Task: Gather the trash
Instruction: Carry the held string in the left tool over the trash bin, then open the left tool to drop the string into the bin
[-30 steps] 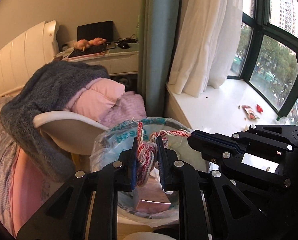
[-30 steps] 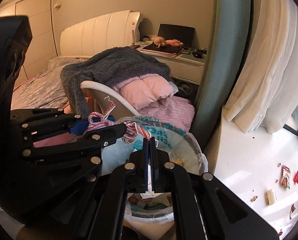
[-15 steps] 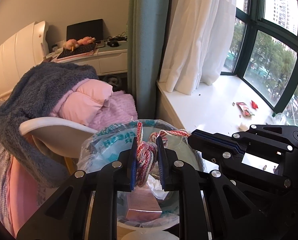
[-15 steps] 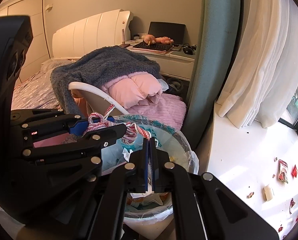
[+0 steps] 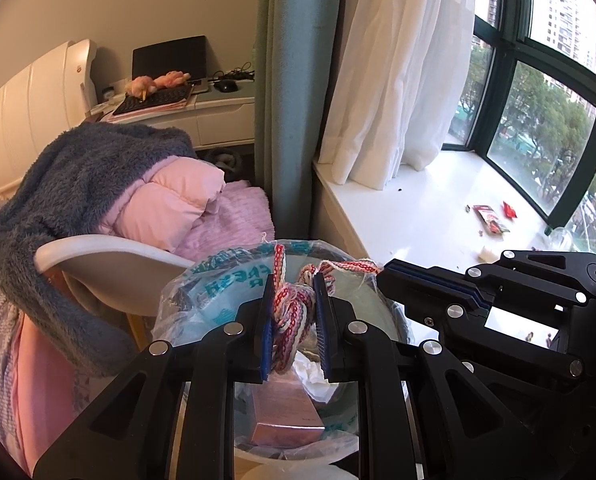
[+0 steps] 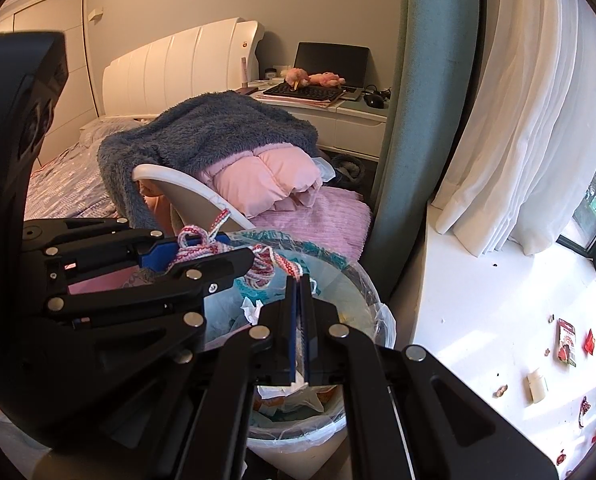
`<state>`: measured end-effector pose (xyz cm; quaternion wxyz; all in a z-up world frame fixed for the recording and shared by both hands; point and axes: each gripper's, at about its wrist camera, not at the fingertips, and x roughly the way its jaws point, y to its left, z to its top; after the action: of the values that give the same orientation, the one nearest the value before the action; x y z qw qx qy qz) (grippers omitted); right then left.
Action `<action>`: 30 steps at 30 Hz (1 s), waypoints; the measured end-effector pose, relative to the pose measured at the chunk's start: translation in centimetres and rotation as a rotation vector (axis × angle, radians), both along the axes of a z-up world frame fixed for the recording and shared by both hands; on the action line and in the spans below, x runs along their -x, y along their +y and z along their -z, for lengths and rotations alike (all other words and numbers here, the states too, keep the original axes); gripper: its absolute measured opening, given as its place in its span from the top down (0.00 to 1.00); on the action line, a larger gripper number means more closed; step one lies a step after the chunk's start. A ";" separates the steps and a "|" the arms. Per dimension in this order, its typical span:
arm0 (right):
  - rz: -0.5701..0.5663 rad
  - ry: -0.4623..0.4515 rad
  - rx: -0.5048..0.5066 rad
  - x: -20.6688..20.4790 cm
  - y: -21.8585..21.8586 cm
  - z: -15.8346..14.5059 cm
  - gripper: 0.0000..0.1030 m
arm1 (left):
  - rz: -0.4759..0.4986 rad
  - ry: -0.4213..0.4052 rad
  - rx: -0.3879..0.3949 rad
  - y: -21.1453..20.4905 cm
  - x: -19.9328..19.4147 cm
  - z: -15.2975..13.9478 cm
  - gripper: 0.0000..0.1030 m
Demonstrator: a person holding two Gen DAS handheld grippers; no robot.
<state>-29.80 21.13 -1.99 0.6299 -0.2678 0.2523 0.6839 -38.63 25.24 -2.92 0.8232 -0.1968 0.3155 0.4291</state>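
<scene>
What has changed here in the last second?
Hardly anything. The view swung slightly toward the window. The left gripper still pinches the red-and-white cord over the bin, the right gripper stays shut on the cord's other end, and the wrappers still lie on the sill.

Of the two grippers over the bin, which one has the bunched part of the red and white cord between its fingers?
The left gripper: the knotted bundle of the cord sits between its fingers. The right gripper is shut on only the thin end of the same cord.

Bunched red-and-white woven cord (image 5: pixel 293 312) above lined trash bin (image 6: pixel 372 312)
</scene>
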 end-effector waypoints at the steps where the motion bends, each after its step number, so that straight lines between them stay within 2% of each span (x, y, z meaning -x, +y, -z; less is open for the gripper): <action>1: 0.000 -0.001 0.003 0.0 0.0 0.0 0.96 | -0.002 -0.003 0.004 0.1 0.0 0.1 0.85; 7: 0.008 0.002 0.021 -0.1 0.3 0.2 0.96 | -0.001 -0.007 0.024 0.3 0.1 0.4 0.85; 14: 0.040 0.006 0.049 -0.4 0.0 0.5 0.96 | -0.039 0.005 0.073 0.9 0.1 1.0 0.67; 30: 0.064 0.028 0.056 -0.7 -0.5 0.2 0.96 | -0.067 0.008 0.074 0.6 0.4 0.9 0.55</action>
<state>-29.09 20.67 -2.20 0.6402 -0.2676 0.2886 0.6597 -39.05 25.86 -3.79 0.7994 -0.2358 0.3276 0.4451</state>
